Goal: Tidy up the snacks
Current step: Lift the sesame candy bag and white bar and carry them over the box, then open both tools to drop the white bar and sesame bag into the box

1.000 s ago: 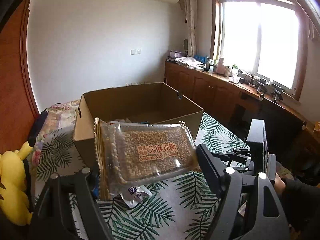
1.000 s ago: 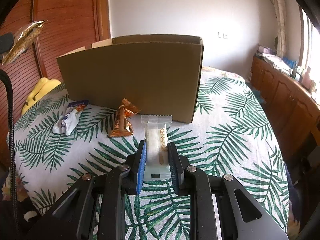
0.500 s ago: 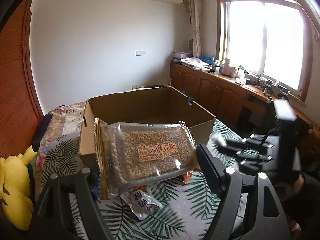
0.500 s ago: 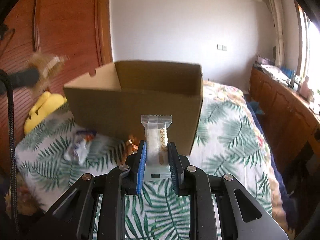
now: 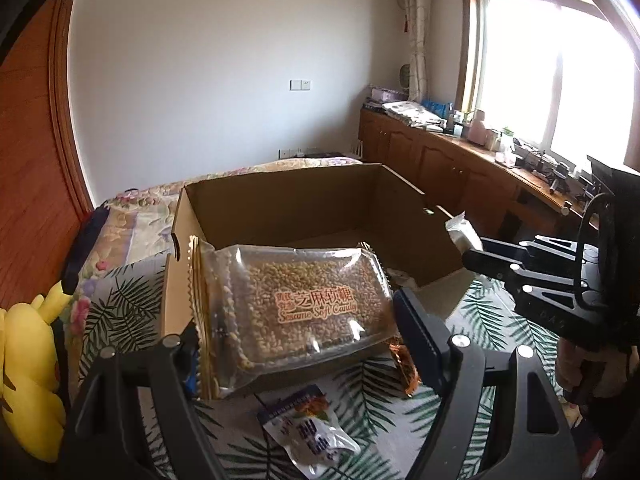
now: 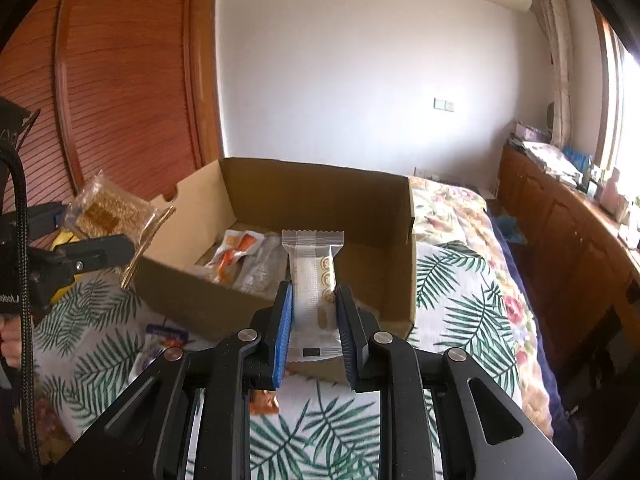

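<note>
White walls (image 5: 200,80), a bright window (image 5: 560,80), wooden cabinets (image 5: 440,168), perhaps a bed (image 6: 460,208).

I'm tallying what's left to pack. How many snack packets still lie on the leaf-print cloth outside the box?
2: a white-and-blue packet in front of the cardboard box, and an orange-foil one beside it, partly hidden by the left gripper. More may be hidden.

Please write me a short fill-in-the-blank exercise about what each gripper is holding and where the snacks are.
1. The left gripper holds a clear pack printed "Sesame Soft ____".
2. The right gripper is shut on a slim ____ snack bar in a sealed wrapper.
3. Both snacks are held near an open ____ box that already has packets inside.
4. A small blue-and-white packet lies on the ____-patterned cloth outside the box.

Missing words: Candy; white; cardboard; leaf
</note>
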Demonstrator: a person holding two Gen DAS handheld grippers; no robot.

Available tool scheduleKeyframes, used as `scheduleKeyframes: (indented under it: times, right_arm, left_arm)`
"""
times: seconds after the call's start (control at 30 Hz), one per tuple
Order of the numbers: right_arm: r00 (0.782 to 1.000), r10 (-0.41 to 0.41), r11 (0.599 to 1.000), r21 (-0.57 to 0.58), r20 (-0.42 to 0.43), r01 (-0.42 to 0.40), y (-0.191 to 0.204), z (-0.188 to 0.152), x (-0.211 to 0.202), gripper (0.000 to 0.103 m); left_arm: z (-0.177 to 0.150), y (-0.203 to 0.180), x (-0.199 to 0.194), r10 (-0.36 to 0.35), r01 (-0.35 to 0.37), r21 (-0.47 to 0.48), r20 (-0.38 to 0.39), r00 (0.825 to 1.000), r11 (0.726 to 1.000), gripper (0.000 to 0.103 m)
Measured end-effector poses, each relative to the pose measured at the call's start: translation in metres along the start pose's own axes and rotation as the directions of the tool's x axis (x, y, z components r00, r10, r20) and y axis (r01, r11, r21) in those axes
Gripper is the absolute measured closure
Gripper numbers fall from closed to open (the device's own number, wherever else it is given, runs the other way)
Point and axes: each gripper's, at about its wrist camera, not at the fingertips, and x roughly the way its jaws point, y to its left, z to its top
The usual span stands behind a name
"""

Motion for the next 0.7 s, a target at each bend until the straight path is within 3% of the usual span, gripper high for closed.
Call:
scheduleKeyframes:
  times: [0.33, 0.7]
  right_arm:
    - [0.999, -0.032, 0.999, 0.013, -0.039, 0.032, -0.005, 0.008, 0.022, 0.083]
    - [0.997, -0.034, 0.999, 0.040, -0.062, 0.036, -0.010, 0.007, 0.034, 0.082]
  left_arm:
    - [0.004, 0.016, 0.033, 0.025, -0.027, -0.043, -0.056, 0.998, 0.999, 0.024]
    - [0.004, 0.020, 0.046, 0.053, -0.055, -0.035, -0.067, 0.996, 0.998, 0.023]
